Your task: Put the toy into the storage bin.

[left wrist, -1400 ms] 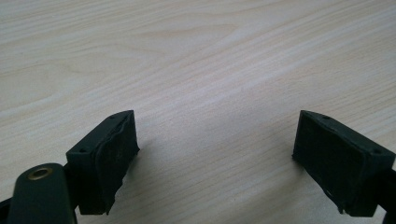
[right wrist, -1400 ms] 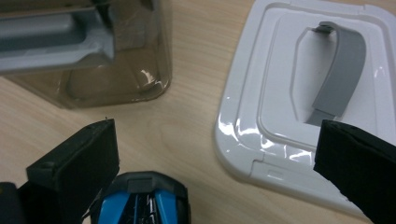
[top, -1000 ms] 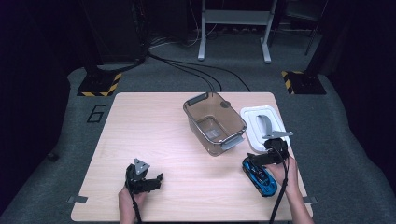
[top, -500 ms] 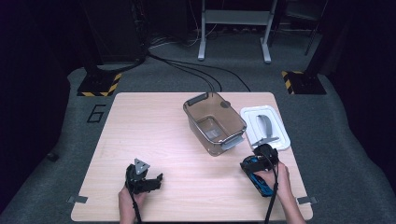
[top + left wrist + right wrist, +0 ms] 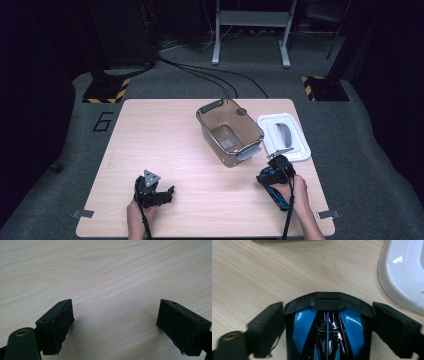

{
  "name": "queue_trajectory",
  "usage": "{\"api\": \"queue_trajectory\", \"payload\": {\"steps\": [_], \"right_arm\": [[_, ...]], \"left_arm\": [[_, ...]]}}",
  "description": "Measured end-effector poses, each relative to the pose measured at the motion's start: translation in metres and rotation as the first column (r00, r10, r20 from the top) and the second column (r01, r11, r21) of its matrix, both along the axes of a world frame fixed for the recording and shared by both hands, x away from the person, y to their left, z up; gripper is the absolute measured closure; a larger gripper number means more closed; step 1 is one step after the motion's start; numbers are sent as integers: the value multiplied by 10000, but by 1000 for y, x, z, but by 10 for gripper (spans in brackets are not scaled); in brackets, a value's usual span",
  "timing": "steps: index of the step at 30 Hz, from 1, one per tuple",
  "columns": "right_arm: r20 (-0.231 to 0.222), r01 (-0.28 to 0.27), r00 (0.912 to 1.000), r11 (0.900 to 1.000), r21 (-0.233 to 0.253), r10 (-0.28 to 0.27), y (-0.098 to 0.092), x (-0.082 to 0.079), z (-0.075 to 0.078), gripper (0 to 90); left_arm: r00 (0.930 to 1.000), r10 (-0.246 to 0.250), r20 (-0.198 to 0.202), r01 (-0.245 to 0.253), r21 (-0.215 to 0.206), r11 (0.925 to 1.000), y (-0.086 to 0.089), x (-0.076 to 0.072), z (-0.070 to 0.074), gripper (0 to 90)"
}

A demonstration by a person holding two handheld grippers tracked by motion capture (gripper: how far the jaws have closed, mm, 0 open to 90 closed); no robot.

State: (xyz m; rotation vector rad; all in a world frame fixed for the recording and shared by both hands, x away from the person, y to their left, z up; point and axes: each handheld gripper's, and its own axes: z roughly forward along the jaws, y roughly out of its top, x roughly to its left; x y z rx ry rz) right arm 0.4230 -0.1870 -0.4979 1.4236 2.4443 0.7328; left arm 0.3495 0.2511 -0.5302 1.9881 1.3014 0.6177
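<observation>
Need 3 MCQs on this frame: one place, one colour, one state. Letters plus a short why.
1. The white lid lies where?
A. on the table right of the brown bin
B. inside the bin
C. on the floor

2. The object in the right claw is:
A. red
B. blue and black
C. yellow

3. The left claw is:
A. shut on a cloth
B. open over bare wood
C. holding the lid

Key: 1 A, the lid lies flat beside the bin; 2 B, blue panels on black show between the jaws; 3 B, its jaws stand wide apart.

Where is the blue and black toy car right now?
In the high view the toy car lies at the table's near right, between the right gripper's jaws, just in front of the white lid.
</observation>
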Motion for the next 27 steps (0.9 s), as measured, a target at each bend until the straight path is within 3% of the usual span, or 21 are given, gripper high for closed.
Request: {"api": "queue_trajectory", "payload": {"steps": [4, 27], "right_arm": [[90, 76, 9999, 9999, 114, -77, 1, -1, 1, 226], [-48, 185, 9998, 9996, -194, -186, 3, -1, 2, 237]], "left_arm": [[10000, 10, 48, -10, -17, 10000, 0, 0, 0, 136], [10000, -8, -44, 8, 16, 10000, 0, 0, 0, 136]]}}
